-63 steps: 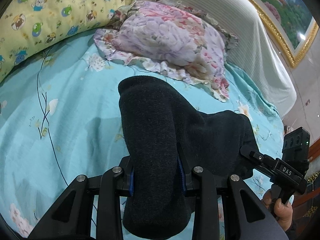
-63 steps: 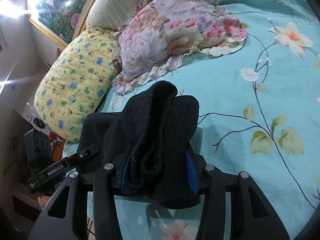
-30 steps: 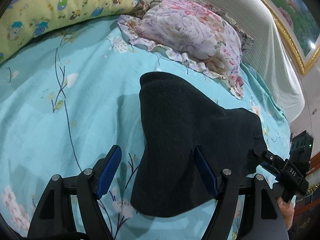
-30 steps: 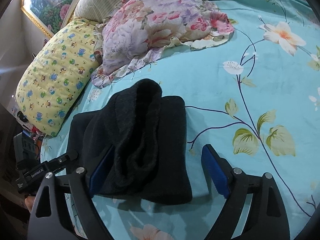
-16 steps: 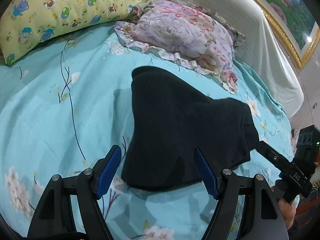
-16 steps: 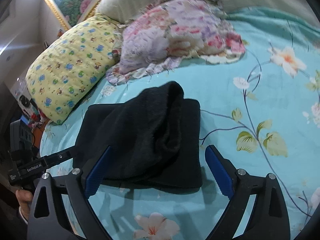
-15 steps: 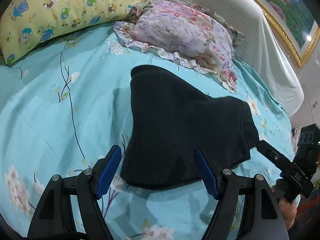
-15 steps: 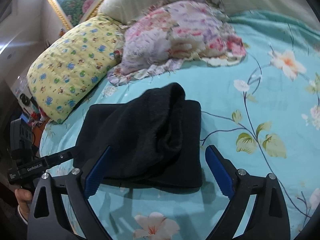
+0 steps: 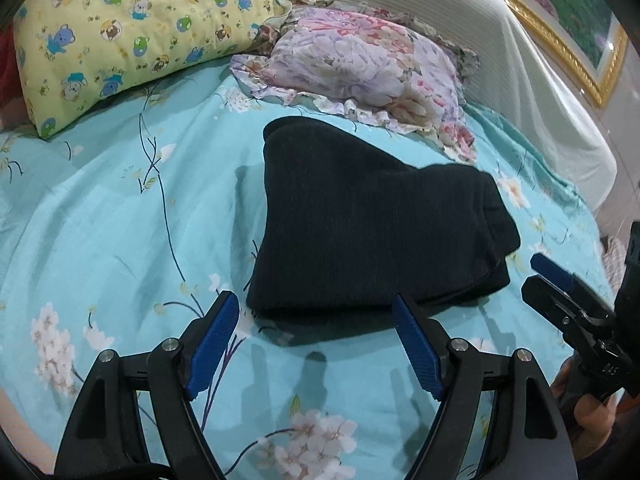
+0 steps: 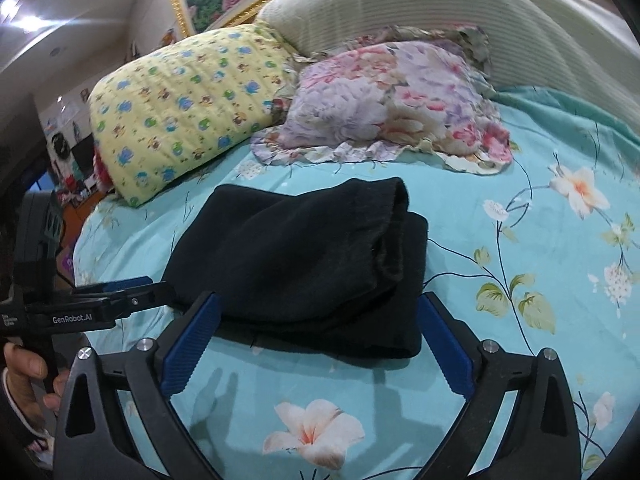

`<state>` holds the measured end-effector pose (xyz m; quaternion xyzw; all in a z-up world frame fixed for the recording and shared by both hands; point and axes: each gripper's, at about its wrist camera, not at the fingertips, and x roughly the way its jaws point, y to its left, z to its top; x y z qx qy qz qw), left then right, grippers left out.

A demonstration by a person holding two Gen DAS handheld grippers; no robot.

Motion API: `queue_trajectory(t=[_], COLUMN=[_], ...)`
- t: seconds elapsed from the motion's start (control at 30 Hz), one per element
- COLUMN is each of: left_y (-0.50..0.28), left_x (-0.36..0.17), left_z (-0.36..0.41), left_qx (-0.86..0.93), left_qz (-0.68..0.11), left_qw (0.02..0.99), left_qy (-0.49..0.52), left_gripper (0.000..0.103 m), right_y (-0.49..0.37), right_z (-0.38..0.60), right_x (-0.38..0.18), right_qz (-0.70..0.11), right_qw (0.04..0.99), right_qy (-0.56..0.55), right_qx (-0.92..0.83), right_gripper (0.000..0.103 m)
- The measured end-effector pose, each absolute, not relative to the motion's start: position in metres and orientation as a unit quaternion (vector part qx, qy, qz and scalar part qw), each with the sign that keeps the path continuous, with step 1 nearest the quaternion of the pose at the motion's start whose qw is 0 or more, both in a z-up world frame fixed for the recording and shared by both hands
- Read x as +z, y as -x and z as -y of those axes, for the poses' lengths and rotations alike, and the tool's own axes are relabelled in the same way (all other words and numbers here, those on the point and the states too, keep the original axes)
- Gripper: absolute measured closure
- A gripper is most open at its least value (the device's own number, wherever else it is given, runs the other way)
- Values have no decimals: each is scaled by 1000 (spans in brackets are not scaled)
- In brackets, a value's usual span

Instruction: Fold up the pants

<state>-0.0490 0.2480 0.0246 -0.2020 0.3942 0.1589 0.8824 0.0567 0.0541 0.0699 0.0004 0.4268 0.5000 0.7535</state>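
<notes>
The black pants (image 9: pixel 372 220) lie folded in a flat bundle on the turquoise floral bedsheet (image 9: pixel 100 216). In the right wrist view the pants (image 10: pixel 304 256) show stacked layers with a rolled edge on the right. My left gripper (image 9: pixel 316 312) is open and empty, just short of the bundle's near edge. My right gripper (image 10: pixel 320 312) is open and empty, its blue pads on either side of the bundle's near edge without gripping it. The right gripper also shows at the right edge of the left wrist view (image 9: pixel 560 292), and the left gripper at the left of the right wrist view (image 10: pixel 120 292).
A yellow cartoon pillow (image 9: pixel 132 28) and a floral ruffled pillow (image 9: pixel 360 68) lie beyond the pants. A cream padded headboard (image 9: pixel 500 60) stands behind them. Clutter shows off the bed's left side (image 10: pixel 72 168). Bare sheet (image 10: pixel 540 240) lies right of the pants.
Both grippers opened and let go of the pants, then drew back toward me. The pants settled flat on the sheet.
</notes>
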Motion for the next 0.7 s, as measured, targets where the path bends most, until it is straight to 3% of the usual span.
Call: queue_trajectory(t=[0.7], left_y=[59], left_x=[-3], left_z=[-231], left_qx=[205], left_qz=[-417], left_qw=[871], left_qy=[158], left_gripper=[20], right_y=[-24], right_z=[-61], right_x=[51], right_qz=[-410], right_qw=[751], right_qy=[39], right_qx=[516], right_gripper=[3])
